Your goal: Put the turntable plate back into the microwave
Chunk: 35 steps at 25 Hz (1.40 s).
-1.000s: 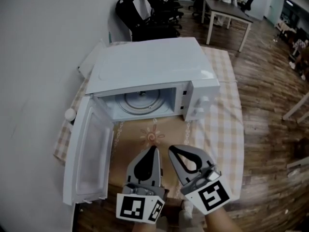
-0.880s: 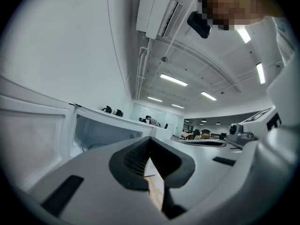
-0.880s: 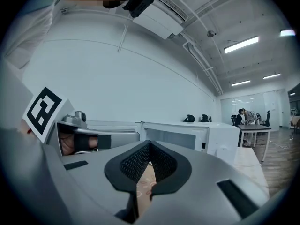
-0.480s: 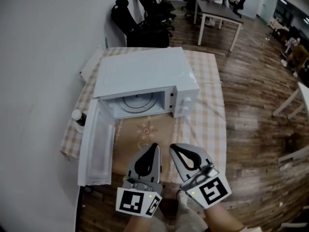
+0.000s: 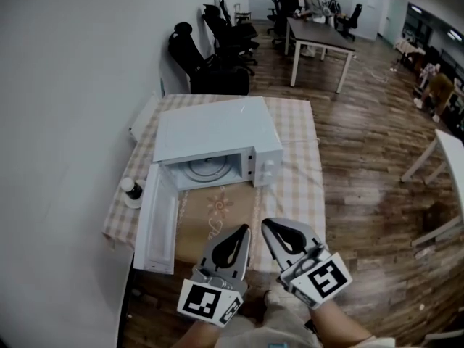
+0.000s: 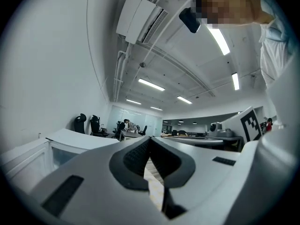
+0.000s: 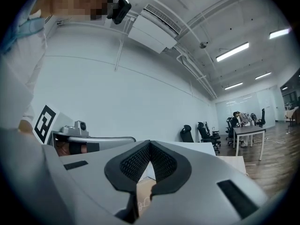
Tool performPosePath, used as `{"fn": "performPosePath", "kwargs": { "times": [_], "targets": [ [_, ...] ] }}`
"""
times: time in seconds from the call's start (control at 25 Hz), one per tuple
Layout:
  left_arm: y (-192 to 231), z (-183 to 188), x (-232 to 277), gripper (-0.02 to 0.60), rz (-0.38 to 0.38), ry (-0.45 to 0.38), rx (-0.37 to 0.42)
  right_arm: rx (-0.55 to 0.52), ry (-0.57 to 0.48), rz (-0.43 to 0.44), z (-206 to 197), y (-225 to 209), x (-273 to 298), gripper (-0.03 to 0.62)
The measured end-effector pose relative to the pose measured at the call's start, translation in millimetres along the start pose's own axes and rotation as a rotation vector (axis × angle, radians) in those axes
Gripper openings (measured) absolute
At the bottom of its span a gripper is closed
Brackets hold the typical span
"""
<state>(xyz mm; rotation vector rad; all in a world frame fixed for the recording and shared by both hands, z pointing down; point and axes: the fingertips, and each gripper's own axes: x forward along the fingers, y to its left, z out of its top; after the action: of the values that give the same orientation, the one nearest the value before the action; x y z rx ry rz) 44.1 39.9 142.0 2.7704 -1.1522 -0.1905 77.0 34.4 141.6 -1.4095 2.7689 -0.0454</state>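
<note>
The white microwave (image 5: 217,133) stands on a checked tablecloth (image 5: 304,187), its door (image 5: 158,220) swung open toward me at the left. The round turntable plate (image 5: 206,169) lies flat inside the cavity. My left gripper (image 5: 243,230) and right gripper (image 5: 270,225) hover side by side in the lower middle of the head view, well in front of the table and high above it. Both are shut with nothing between their jaws. In the left gripper view the left gripper (image 6: 149,142) points level across the room; in the right gripper view the right gripper (image 7: 149,144) does the same.
A small bottle (image 5: 131,188) stands on the table's left edge by the wall. A flat white board (image 5: 142,116) lies behind the microwave. Black office chairs (image 5: 210,56) and a desk (image 5: 319,38) stand farther back on the wooden floor.
Both grippers have risen and drawn back from the table together, so the microwave now looks smaller and farther away. Their jaws stayed shut.
</note>
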Motion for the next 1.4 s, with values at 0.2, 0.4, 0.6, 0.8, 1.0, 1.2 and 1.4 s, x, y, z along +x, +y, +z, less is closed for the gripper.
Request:
{"fn": "performPosePath", "kwargs": {
  "times": [0.2, 0.4, 0.6, 0.8, 1.0, 1.2, 1.4],
  "targets": [
    [-22.2, 19.3, -4.4, 0.002, -0.048, -0.011, 0.007, -0.02, -0.027, 0.021, 26.5, 10.0, -13.7, 0.031],
    [-34.8, 41.1, -5.3, 0.0, -0.092, -0.031, 0.027, 0.005, -0.04, 0.014, 44.1, 14.8, -25.5, 0.031],
    [-42.5, 53.2, -8.3, 0.002, -0.119, -0.042, 0.07, 0.003, -0.062, 0.002, 58.9, 13.0, -38.0, 0.031],
    [-50.3, 58.0, -9.0, 0.002, -0.153, -0.041, 0.066, -0.015, -0.078, -0.013, 67.7, 10.5, -44.0, 0.031],
    [-55.8, 59.7, -6.6, 0.0, -0.182, -0.046, 0.059, 0.022, -0.085, -0.008, 68.0, 6.5, -45.4, 0.031],
    [-52.2, 51.8, -1.3, 0.002, -0.206, -0.049, 0.042, 0.021, -0.124, 0.0, 64.4, 0.8, -43.0, 0.031],
    [-47.2, 36.5, 9.0, 0.002, -0.215, -0.023, 0.026, 0.01, -0.085, -0.016, 47.5, -5.6, -35.5, 0.031]
  ]
}}
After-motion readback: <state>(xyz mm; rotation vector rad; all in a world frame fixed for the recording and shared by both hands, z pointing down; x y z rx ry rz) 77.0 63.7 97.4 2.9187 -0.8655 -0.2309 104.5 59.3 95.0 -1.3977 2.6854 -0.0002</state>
